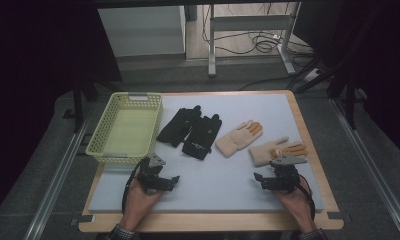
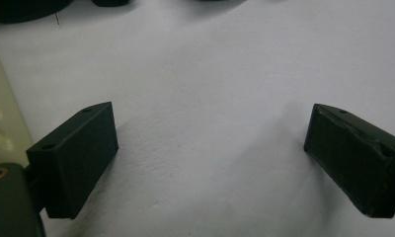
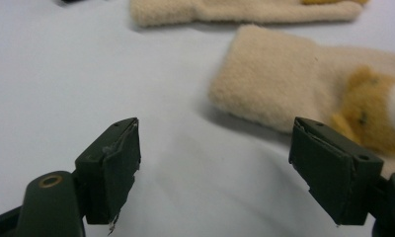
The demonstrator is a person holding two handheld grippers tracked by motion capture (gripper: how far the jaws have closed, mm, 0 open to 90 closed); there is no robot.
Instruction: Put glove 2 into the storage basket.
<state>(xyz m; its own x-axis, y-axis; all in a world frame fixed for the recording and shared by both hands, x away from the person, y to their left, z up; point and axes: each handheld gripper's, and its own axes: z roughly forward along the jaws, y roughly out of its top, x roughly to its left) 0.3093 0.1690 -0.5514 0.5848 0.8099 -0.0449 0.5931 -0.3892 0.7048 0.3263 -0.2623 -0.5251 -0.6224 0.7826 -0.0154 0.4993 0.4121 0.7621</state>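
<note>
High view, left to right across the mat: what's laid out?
Yellow basket → first black glove → second black glove → first beige glove → second beige glove.

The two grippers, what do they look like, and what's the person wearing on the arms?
The left gripper and the right gripper are black, each with two blocky jaws, a grey three-cornered plate on top and a trailing black cable. Patterned, possibly checked, sleeve cuffs show at both wrists.
</note>
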